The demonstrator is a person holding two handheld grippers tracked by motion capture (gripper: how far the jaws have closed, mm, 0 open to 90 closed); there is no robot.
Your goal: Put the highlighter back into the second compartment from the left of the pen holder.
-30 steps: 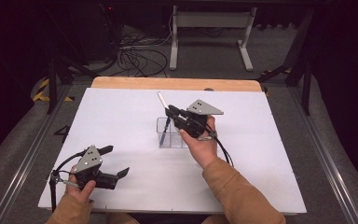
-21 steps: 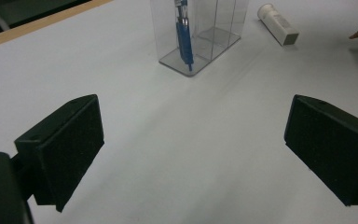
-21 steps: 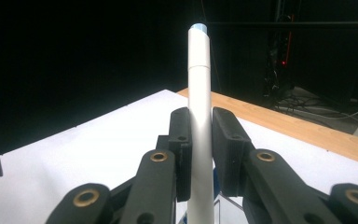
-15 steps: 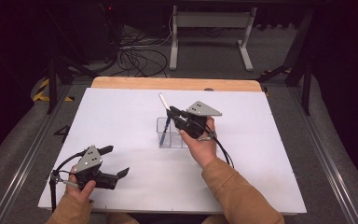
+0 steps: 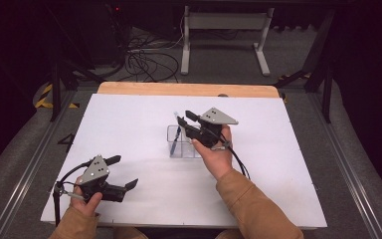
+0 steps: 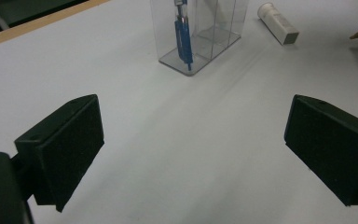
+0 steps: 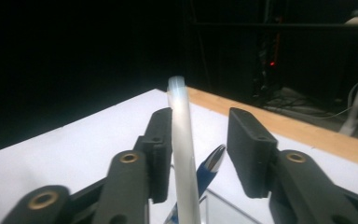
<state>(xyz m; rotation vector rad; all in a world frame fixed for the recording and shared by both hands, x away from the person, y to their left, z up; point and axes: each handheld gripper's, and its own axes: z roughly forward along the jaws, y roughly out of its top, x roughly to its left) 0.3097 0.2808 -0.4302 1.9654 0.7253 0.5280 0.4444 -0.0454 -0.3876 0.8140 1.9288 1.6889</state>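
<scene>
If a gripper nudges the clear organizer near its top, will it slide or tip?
The organizer looks tall over a narrow base, so a high push would probably tip it; a low one should slide it on the smooth table. Thin clear walls suggest it is light. The pen leaning inside may rattle or shift.

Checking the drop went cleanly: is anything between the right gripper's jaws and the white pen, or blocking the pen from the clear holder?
Nothing visible. The white pen stands between the right gripper's just-opened jaws, beside the blue pen, already in the clear holder.
</scene>
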